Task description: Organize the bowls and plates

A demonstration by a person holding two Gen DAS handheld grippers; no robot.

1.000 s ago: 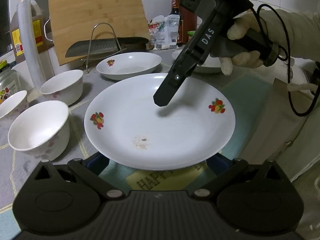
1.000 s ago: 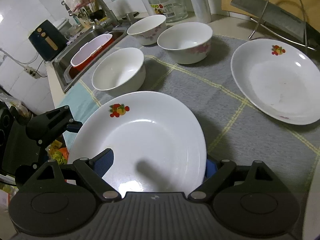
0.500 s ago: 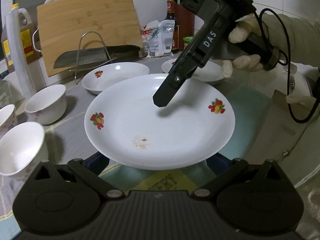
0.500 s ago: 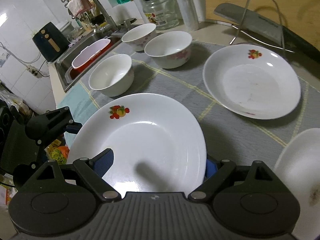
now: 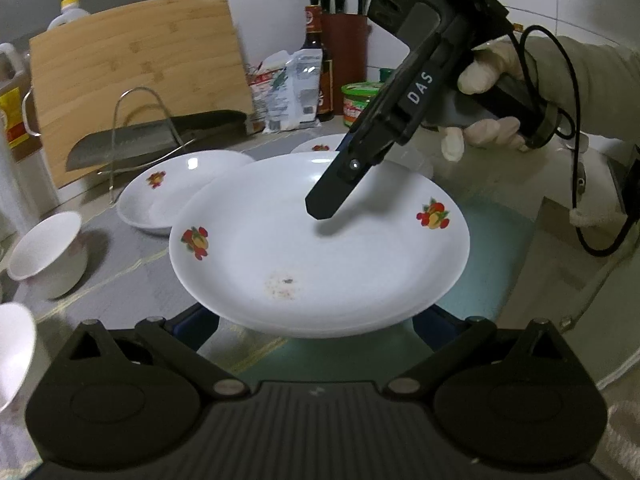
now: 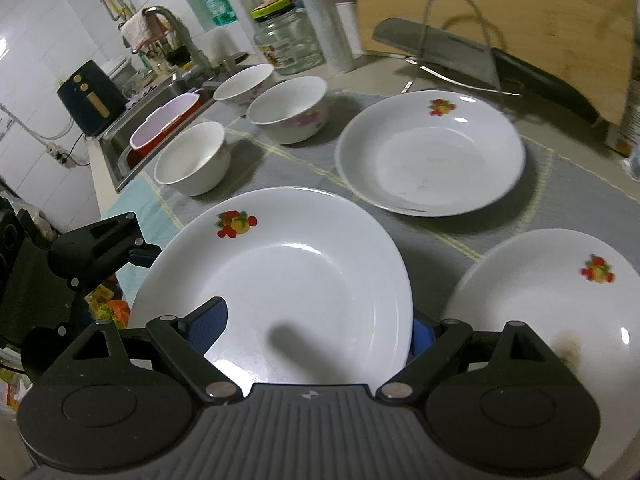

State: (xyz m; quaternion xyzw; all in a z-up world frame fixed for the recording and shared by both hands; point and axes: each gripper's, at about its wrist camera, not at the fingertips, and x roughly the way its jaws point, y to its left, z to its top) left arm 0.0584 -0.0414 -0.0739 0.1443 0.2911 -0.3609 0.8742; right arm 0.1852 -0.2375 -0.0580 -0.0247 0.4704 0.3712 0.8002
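Note:
A white plate with fruit decals (image 5: 320, 248) (image 6: 288, 280) hangs above the counter, carried by both grippers. My left gripper (image 5: 314, 320) is shut on its near rim, blue pads showing under both sides. My right gripper (image 6: 316, 328) is shut on the opposite rim, with one finger (image 5: 328, 200) lying inside the dish and the other hidden beneath. Two more decal plates rest on the grey mat: one at the back (image 6: 430, 152) (image 5: 176, 188), and one with a brown stain at the right (image 6: 560, 320). Three white bowls (image 6: 192, 160) (image 6: 288, 116) (image 6: 244, 84) stand at the left.
A wire rack with a cleaver (image 6: 452, 56) and a bamboo cutting board (image 5: 136, 76) stand behind the plates. A sink with a red tub (image 6: 164, 124) lies beyond the bowls. A glass jar (image 6: 288, 40), bottles and a knife block (image 5: 344, 60) line the wall.
Both grippers have carried the plate to the right along the counter and slightly up. The bowls have slid left in both views, and the stained plate has come into the right wrist view.

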